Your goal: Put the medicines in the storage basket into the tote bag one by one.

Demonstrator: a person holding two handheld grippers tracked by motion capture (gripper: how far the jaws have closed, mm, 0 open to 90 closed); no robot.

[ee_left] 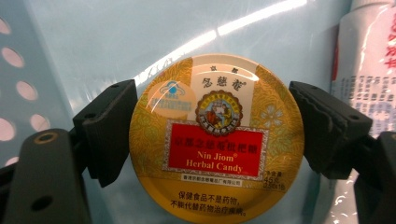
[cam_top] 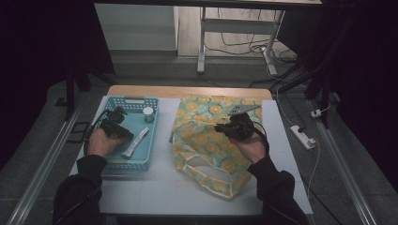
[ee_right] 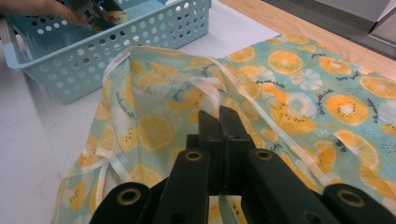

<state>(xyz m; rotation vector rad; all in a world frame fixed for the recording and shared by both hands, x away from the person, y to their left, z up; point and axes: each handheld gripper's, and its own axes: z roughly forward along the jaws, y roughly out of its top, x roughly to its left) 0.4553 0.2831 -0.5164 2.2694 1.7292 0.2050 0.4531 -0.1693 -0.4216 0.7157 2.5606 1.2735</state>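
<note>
A round yellow tin [ee_left: 217, 154] labelled Nin Jiom Herbal Candy lies on the floor of a light blue basket [cam_top: 129, 99]. My left gripper [ee_left: 217, 130] points down into the basket, and its two black pads [ee_left: 109, 130] touch the tin's left and right edges. In the high view the left gripper [cam_top: 117, 123] sits in the basket's left half. My right gripper [cam_top: 230, 127] is over a fruit-print cloth bag [cam_top: 206, 140]. Its jaws [ee_right: 219, 114] are shut together, and the bag's white-hemmed edge [ee_right: 205, 88] tents up to their tips.
A white tube [cam_top: 135, 142] lies in the basket to the right of the tin, also seen as the tube [ee_left: 369, 60]. A small white-capped jar [cam_top: 148, 112] stands at the basket's back right. The bag's mouth [cam_top: 202, 164] gapes toward the table's front edge. A power strip [cam_top: 302, 136] lies on the floor at right.
</note>
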